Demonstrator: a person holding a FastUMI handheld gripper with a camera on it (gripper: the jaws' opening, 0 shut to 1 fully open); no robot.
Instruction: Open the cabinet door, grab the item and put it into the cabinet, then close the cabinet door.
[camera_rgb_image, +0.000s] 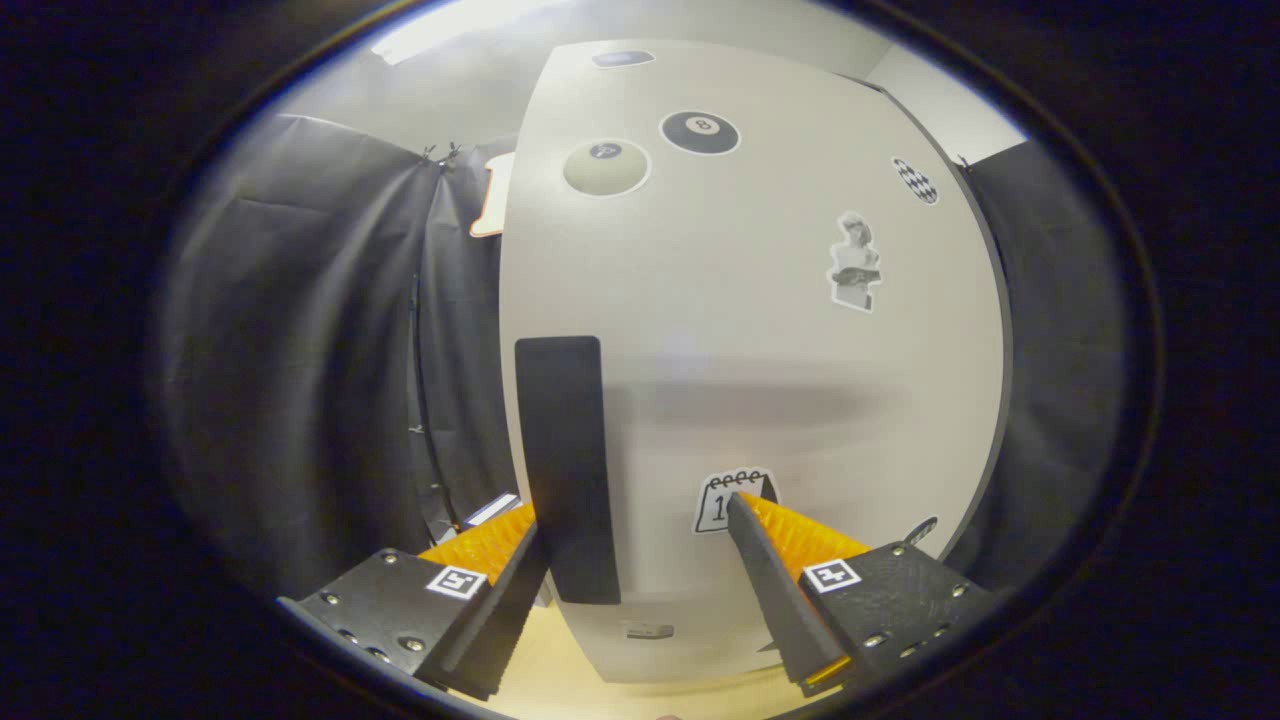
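A white cabinet door (760, 330) stands upright right in front of me, dotted with several stickers. A tall black handle (565, 470) runs vertically near its left edge. My gripper (632, 510) is open and close to the door. The handle's lower part lies between the fingers, right beside the left fingertip (515, 535). The right fingertip (745, 515) sits well apart from it, over a calendar sticker (725, 495). Neither finger presses on the handle.
Black cloth (330, 380) hangs to the left of the cabinet and also to its right. A light wooden surface (560, 680) lies under the fingers at the cabinet's foot. A dark strip (995, 400) edges the door's right side.
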